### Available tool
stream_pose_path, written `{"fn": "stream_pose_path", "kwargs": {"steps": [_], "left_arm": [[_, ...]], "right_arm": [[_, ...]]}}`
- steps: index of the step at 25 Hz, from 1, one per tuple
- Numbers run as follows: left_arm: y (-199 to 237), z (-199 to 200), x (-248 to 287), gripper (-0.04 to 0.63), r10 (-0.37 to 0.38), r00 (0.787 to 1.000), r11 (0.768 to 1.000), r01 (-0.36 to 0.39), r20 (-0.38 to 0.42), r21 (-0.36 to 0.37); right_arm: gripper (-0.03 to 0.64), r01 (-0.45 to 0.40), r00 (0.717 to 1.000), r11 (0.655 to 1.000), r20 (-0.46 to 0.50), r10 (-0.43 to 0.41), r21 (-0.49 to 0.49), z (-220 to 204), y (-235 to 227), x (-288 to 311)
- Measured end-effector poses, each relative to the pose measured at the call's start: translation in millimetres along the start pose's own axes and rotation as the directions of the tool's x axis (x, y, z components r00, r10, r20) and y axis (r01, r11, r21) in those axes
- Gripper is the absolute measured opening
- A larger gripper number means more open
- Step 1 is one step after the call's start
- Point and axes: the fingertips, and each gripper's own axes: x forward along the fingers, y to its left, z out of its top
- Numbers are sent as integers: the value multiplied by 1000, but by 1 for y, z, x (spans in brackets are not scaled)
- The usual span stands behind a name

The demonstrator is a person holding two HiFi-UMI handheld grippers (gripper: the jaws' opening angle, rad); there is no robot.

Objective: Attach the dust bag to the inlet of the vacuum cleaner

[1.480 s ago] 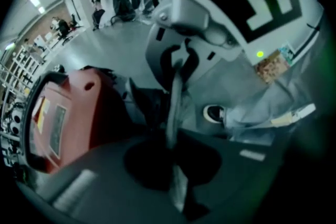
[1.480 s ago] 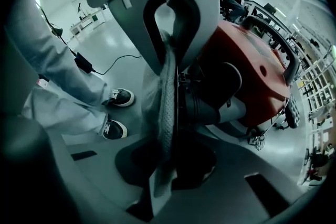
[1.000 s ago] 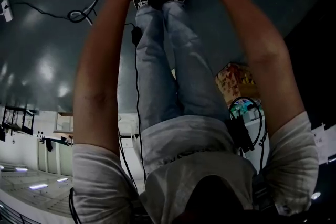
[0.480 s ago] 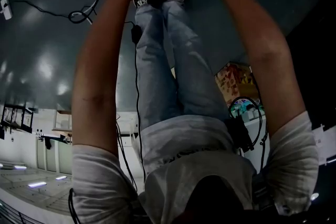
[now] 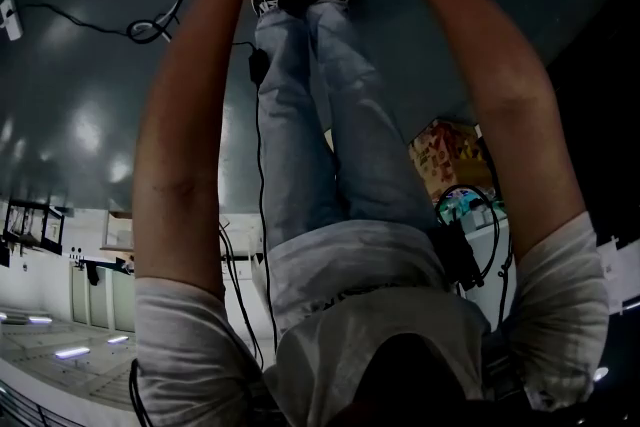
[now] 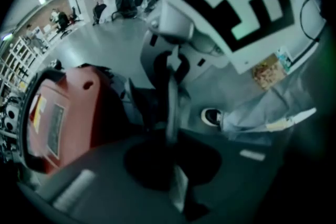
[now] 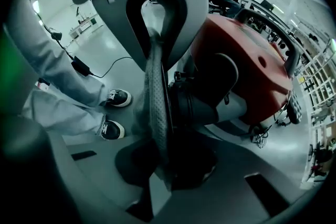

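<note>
Currently both arms reach down toward the floor in the head view, marker cubes side by side.

Left gripper (image 6: 171, 131): jaws narrowed onto a thin edge-on sheet, taken to be the dust bag (image 6: 171, 94) collar. Red vacuum cleaner (image 6: 63, 113) just to its left.

Right gripper (image 7: 160, 157): jaws pinched on the grey textured edge of the bag, opposite the left gripper.

The black inlet (image 7: 199, 107) juts from the red body, just beside the bag; contact unclear.

Progress, as judged: bag gripped on both sides and brought up to the inlet, not visibly seated. Remaining: align the collar opening and push it over the inlet.
</note>
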Motion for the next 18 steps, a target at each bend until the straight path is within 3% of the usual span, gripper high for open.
{"fn": "stream_pose_path", "kwargs": {"steps": [3,9,15,18], "left_arm": [[4,7,-1,17,-3,1000,1000,3,11,24],[5,-5,12,28,-36,999,998,36,-13,-56],[4,6,-3,14,-18,1000,999,18,6,40],[10,2,3,15,-22,1000,1000,22,-3,15]], "right_arm": [[37,-9,1000,1000,-13,9,6,-3,7,3],[37,17,1000,999,17,-16,-44,8,-7,-15],[37,-1,1000,1000,4,1,-2,-4,-1,1],[37,-2,1000,1000,-9,1,-25,-1,0,-6]]}}
